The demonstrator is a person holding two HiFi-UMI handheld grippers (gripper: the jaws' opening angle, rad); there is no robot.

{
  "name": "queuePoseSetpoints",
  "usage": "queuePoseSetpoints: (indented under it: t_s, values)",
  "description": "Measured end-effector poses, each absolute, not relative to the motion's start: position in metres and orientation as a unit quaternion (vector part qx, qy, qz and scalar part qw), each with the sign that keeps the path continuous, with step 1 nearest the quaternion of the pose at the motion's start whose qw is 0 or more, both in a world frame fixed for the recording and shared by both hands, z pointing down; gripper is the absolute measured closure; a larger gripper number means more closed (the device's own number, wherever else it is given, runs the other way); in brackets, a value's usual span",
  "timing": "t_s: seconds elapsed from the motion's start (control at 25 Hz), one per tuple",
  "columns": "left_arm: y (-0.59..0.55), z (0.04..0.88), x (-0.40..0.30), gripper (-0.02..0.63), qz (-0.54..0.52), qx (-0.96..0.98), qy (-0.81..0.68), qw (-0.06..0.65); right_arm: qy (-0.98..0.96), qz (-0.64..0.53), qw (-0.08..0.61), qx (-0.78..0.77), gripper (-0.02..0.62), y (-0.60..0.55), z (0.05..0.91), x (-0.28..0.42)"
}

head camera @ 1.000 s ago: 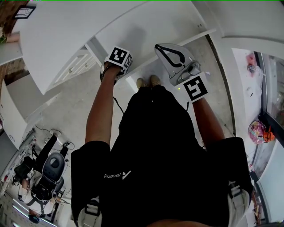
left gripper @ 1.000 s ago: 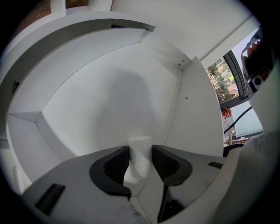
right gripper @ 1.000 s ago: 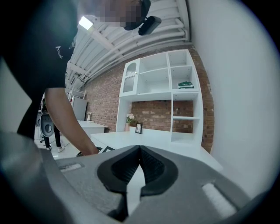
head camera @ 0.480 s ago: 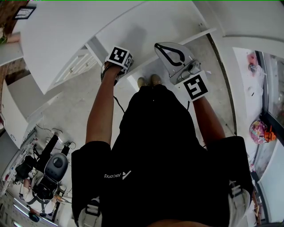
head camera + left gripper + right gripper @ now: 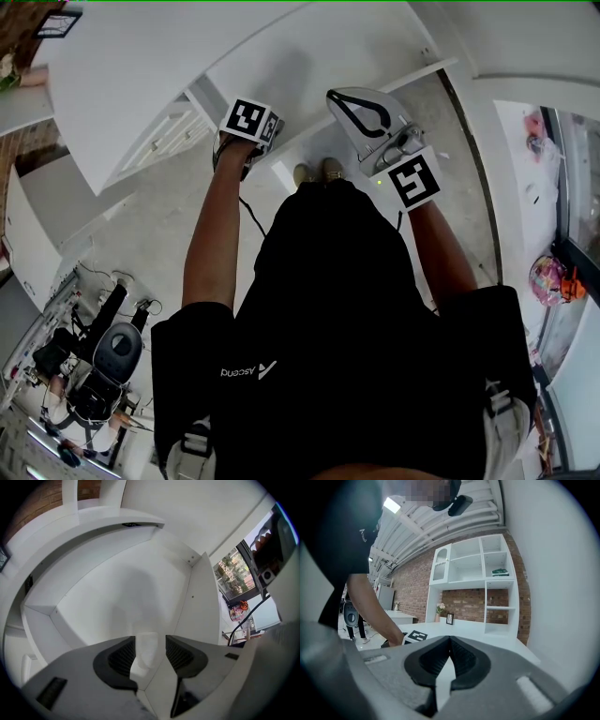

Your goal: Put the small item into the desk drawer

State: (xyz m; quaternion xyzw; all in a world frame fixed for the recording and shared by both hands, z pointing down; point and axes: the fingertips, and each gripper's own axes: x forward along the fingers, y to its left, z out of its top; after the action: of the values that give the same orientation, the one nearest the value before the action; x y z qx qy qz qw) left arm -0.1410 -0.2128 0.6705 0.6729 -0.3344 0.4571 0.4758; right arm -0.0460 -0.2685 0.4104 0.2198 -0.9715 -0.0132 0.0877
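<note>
In the left gripper view, the open white drawer [image 5: 140, 573] fills the frame, with a soft shadow on its floor. My left gripper [image 5: 151, 641] hangs over it with its jaws apart. A small whitish item [image 5: 144, 654] sits between the jaws, and a gap shows on its right side. In the head view, the left gripper [image 5: 246, 141] is mostly hidden under its marker cube at the near left corner of the drawer [image 5: 319, 52]. My right gripper [image 5: 336, 98] hovers to its right, shut and empty. Its fingertips meet in the right gripper view [image 5: 450, 639].
The white desk top [image 5: 131, 75] lies to the left, with a set of white drawer fronts [image 5: 164, 141] below it. An office chair [image 5: 112, 349] stands at the lower left. A white shelf unit [image 5: 473, 573] stands against a brick wall. Colourful things [image 5: 548, 277] sit by the window on the right.
Both grippers stay almost where they were. The right gripper's marker cube tilts a little and comes back.
</note>
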Motion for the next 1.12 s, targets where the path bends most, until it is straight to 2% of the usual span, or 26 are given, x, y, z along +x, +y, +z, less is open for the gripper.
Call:
queuePoseSetpoints:
  t_s: [0.28,0.52,0.8,1.12]
  values:
    - [-0.225,0.613,-0.141,0.408,0.387,0.721,-0.384,0.427,-0.973,-0.019,0.076,0.216,0.595,-0.258,0.397,-0.055]
    - [-0.233,0.537,-0.149,0.412,0.31,0.773,-0.442,0.335,-0.975,-0.021,0.05,0.217,0.595,-0.242,0.372,-0.064]
    - [-0.223,0.437,-0.137,0.483,0.154,0.829,-0.487,0.228,-0.977,-0.018,0.012,0.211,0.595,-0.22,0.34,-0.067]
    - [-0.186,0.345,-0.112,0.557,0.052,0.854,-0.507,0.107,-0.981,-0.023,-0.028,0.193,0.595,-0.18,0.301,-0.06]
